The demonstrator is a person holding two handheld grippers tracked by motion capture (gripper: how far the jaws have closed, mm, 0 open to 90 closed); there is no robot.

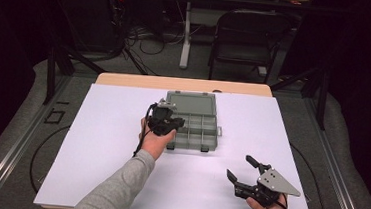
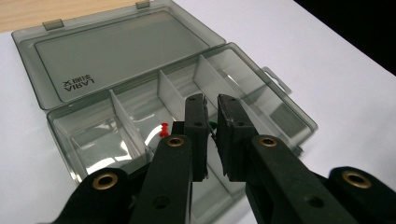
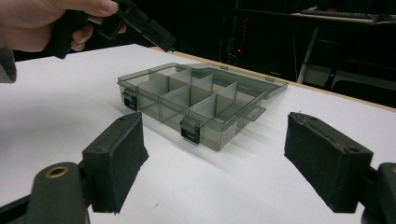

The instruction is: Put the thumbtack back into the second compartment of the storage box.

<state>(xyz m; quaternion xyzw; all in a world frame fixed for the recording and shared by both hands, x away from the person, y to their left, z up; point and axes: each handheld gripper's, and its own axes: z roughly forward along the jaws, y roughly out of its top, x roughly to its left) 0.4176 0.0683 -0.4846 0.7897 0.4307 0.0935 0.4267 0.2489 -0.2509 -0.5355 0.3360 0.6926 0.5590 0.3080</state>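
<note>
A wide white-topped bench (image 1: 121, 129) fills the middle of a dark room. On it, toward the far side, lies a smoky grey, see-through plastic compartment box (image 1: 196, 128), its hinged lid (image 2: 121, 51) laid flat open behind it and thin dividers splitting the tray into cells. The left claw (image 1: 168, 124), held in a grey-sleeved hand, hovers over the box's near-left corner; its two black jaws are pressed nearly together, pinching a small green object (image 2: 212, 125) that is mostly hidden between the pads. The right claw (image 1: 242, 170) rests low at the bench's near-right edge, well apart from the box, jaws spread wide and holding nothing. A tiny red pushpin (image 2: 164, 129) lies inside one near cell.
</note>
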